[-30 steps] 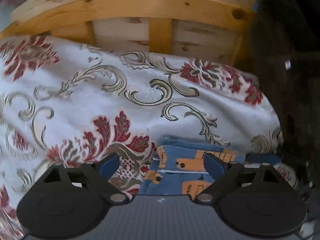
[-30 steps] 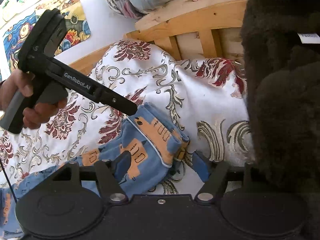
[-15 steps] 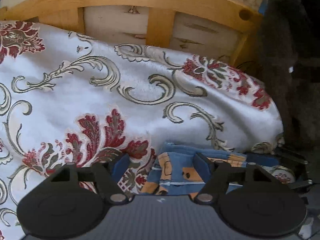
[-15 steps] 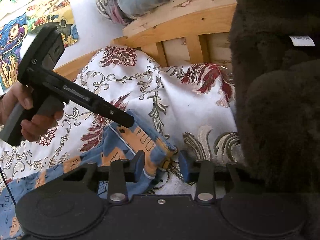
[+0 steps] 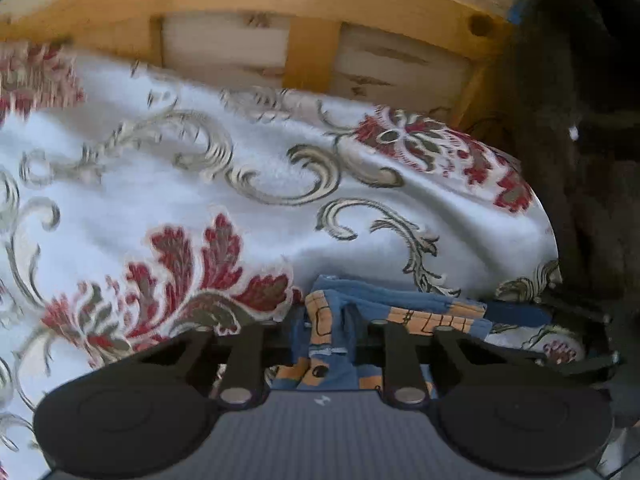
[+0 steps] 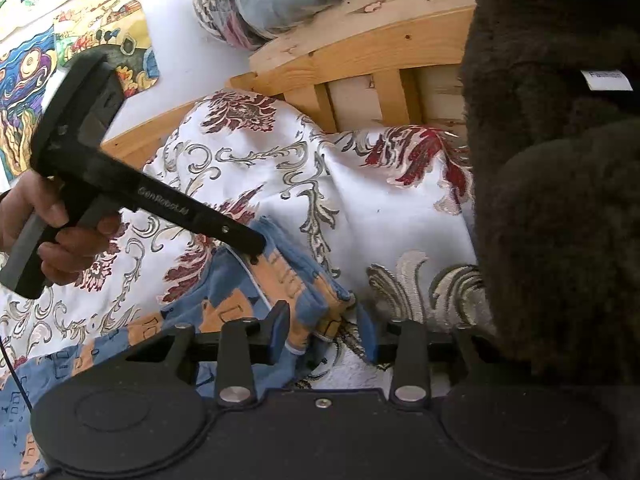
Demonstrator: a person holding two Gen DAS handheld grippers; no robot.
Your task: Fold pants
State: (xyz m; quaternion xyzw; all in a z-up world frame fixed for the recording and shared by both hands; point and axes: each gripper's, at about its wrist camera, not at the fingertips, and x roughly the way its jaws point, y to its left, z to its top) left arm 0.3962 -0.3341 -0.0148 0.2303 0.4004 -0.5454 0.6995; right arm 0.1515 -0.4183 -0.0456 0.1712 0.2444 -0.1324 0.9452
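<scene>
Blue pants [image 6: 224,304] with orange patches lie on a white bedspread [image 6: 360,208] with red flowers. In the right wrist view a hand holds my left gripper [image 6: 256,250], whose tip is down on the pants' upper edge. In the left wrist view the left gripper [image 5: 326,336] is closing and a bunched fold of the pants [image 5: 400,312] is pinched between its pads. My right gripper [image 6: 324,332] is closing around the near corner of the pants. The left pad touches the cloth; a sliver of bedspread still shows by the right pad.
A wooden slatted bed frame [image 6: 360,60] runs behind the bedspread, with a rolled bundle of cloth [image 6: 272,0] on top. A dark furry blanket [image 6: 560,200] fills the right side. Colourful pictures [image 6: 80,40] hang on the white wall at the left.
The left jaws came together from wide apart onto a fold of the pants, and the gripper sank a little. The right jaws narrowed around the pants' corner.
</scene>
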